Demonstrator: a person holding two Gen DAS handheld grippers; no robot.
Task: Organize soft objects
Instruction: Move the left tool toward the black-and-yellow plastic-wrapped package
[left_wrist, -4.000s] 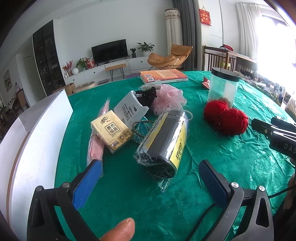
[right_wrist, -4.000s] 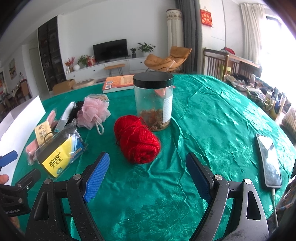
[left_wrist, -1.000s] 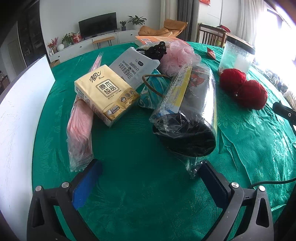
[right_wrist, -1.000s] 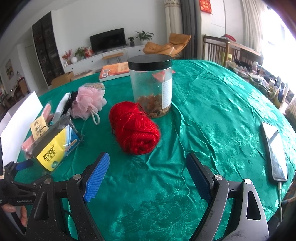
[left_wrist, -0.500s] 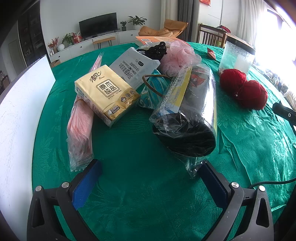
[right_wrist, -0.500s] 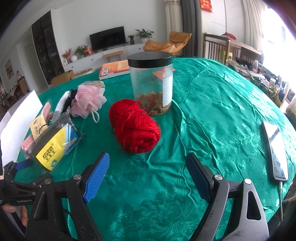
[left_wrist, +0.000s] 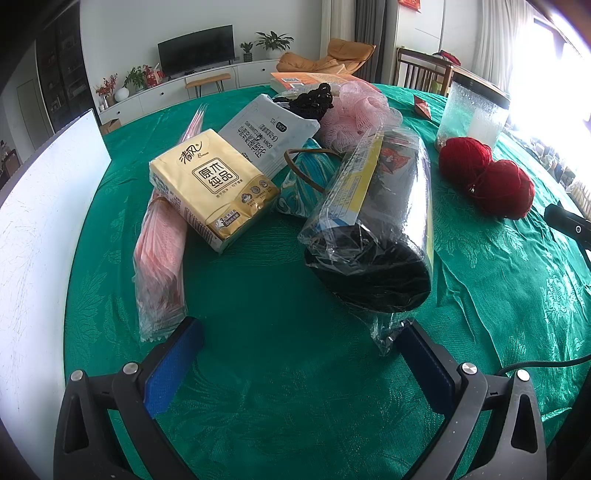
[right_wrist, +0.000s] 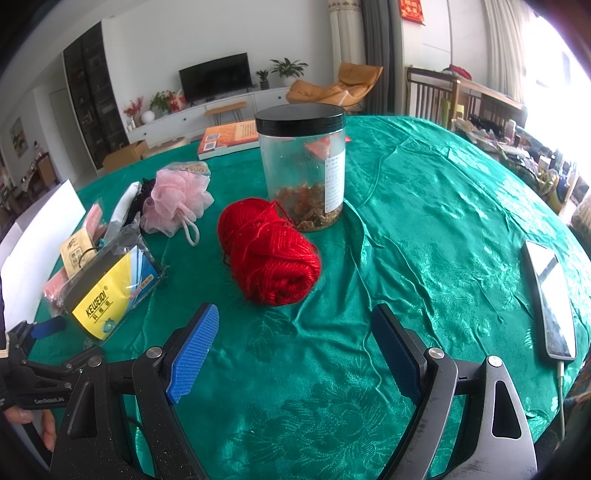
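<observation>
Our spread left claw (left_wrist: 295, 354) faces the plastic-wrapped black roll (left_wrist: 373, 229) on the green tabletop (left_wrist: 280, 398); its long axis runs away, nearer end just ahead-right. Right claw (right_wrist: 295, 350), also spread, faces the red yarn ball (right_wrist: 269, 251).

Ahead of the left gripper (left_wrist: 295, 363), a wrapped roll (left_wrist: 373, 236) lies to the right, a tissue pack (left_wrist: 212, 184) to the left (resting on a flat packet (left_wrist: 159, 266)). Ahead of the right gripper (right_wrist: 295, 354) sits yarn (right_wrist: 269, 251), a jar (right_wrist: 303, 166) just behind it.
</observation>
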